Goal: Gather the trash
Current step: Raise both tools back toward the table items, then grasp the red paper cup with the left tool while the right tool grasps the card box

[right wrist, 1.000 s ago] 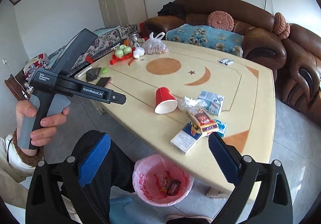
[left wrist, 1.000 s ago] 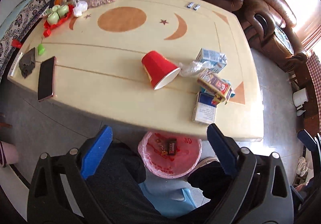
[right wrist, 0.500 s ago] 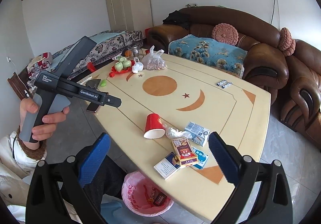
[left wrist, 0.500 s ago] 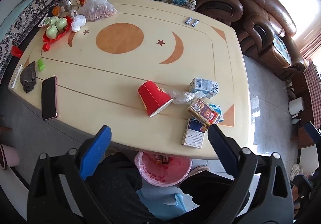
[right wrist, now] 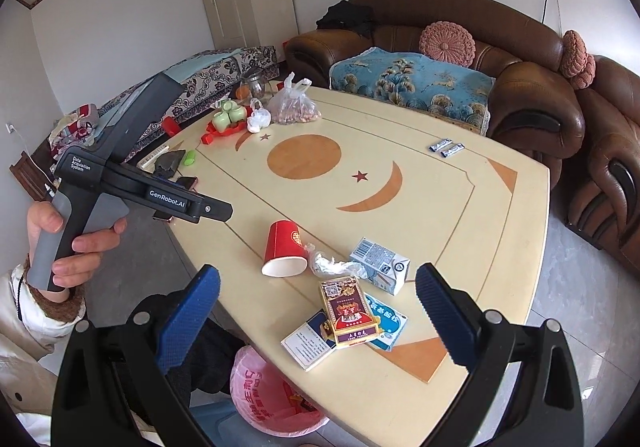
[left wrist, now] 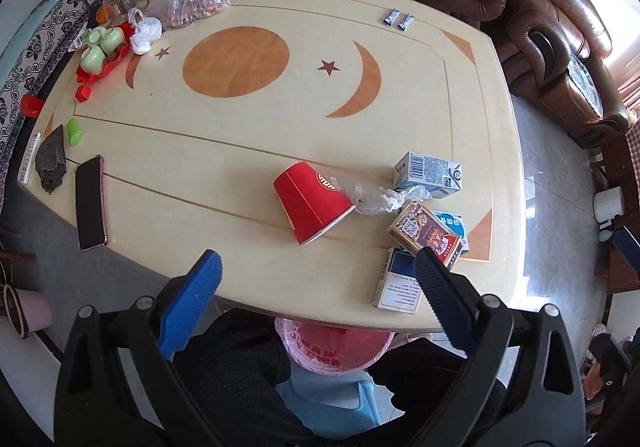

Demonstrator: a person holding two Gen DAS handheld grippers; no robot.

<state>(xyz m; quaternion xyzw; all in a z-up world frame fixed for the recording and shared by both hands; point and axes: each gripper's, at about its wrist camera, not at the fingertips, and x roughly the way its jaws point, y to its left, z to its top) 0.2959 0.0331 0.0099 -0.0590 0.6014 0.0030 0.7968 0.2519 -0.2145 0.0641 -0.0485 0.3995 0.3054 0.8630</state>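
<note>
A red paper cup (left wrist: 312, 203) (right wrist: 284, 249) lies on its side near the table's front edge. Beside it lie a crumpled clear wrapper (left wrist: 376, 197) (right wrist: 332, 265), a small blue-white carton (left wrist: 430, 175) (right wrist: 378, 261), a maroon-gold box (left wrist: 424, 233) (right wrist: 350, 313), a white-blue cigarette pack (left wrist: 398, 287) (right wrist: 308, 343) and a light blue packet (right wrist: 386, 321). A bin with a pink bag (left wrist: 336, 345) (right wrist: 266, 395) stands under the table edge. My left gripper (left wrist: 316, 283) is open, above the front edge. My right gripper (right wrist: 318, 301) is open, above the trash pile.
A phone (left wrist: 91, 203), a green cap (left wrist: 74, 131), a red tray of green cups (left wrist: 102, 55), a bag of nuts (left wrist: 188, 5) and two small sachets (left wrist: 398, 19) lie on the cream table (left wrist: 240, 135). Brown sofas (right wrist: 500, 59) stand behind it.
Both grippers have risen and pulled back, so more of the table shows. The bin slid under the table edge in the left view. Both stay open; nothing on the table moved.
</note>
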